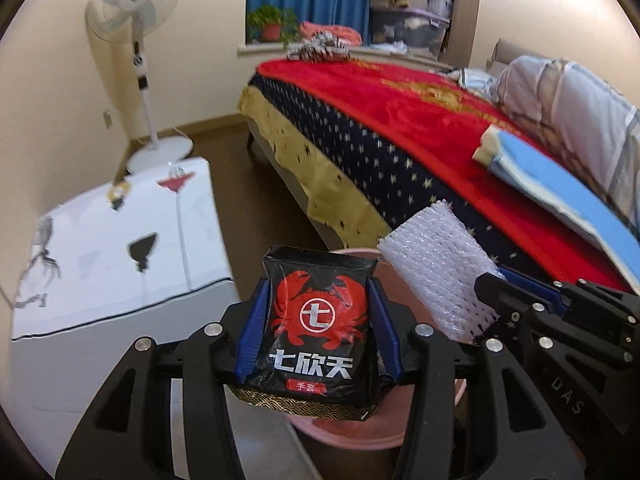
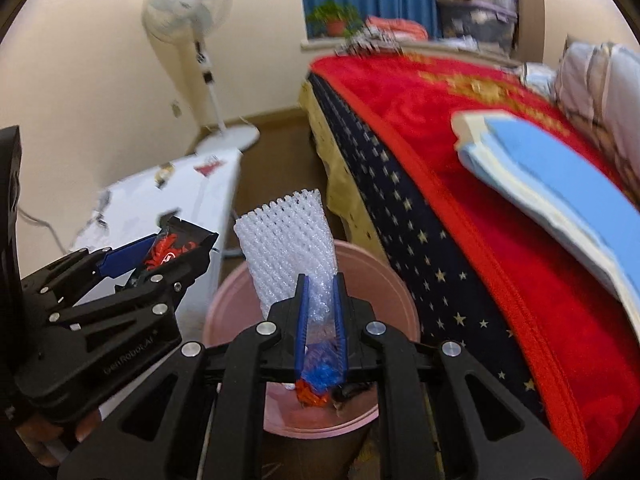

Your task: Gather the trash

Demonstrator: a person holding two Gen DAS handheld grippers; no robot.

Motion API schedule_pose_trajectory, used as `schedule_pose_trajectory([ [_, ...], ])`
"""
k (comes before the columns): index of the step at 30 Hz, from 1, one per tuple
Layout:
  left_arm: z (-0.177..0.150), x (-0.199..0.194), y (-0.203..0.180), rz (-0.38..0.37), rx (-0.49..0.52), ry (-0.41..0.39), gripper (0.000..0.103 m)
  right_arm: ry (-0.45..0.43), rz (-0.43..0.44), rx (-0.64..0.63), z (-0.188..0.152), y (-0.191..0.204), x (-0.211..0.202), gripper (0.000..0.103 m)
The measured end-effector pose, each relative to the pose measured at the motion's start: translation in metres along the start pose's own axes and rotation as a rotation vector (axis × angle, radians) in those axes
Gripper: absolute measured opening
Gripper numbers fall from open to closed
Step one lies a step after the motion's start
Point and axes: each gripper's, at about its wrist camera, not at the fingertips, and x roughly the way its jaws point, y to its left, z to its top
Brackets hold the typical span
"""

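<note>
Fingers of left gripper clamped on both sides of black crab-print packet, held above pink bin. Right gripper pinched nearly closed on white foam net sleeve, likewise over the bin's open mouth. Beside: bed with red blanket; white cabinet opposite; standing fan by the wall.
</note>
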Motion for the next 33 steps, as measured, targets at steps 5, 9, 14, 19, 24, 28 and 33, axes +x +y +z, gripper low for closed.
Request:
schedule_pose_trajectory([
  [5,-0.007,0.038,0.000,0.017,-0.009,0.048,0.067,0.067,-0.033,-0.031,0.002,-0.003,0.032,0.016],
  [9,-0.009,0.054,0.005,0.128,-0.007,0.046,0.091,0.105,-0.081,-0.036,-0.002,-0.005,0.044,0.054],
  [14,-0.009,0.049,0.017,0.150,-0.010,0.046,0.093,0.054,-0.096,-0.067,-0.001,0.000,0.034,0.076],
  [19,-0.002,-0.031,0.025,0.164,-0.015,-0.089,0.093,-0.127,-0.114,-0.128,0.009,0.021,-0.033,0.092],
  [24,-0.022,-0.167,0.039,0.162,-0.011,-0.249,0.096,-0.383,-0.042,-0.127,-0.015,0.057,-0.153,0.098],
  [28,-0.068,-0.248,0.046,0.291,0.015,-0.222,0.096,-0.398,0.039,-0.111,-0.067,0.085,-0.209,0.098],
  [33,-0.136,-0.300,0.061,0.366,-0.080,-0.163,0.096,-0.362,0.072,-0.170,-0.134,0.118,-0.249,0.098],
])
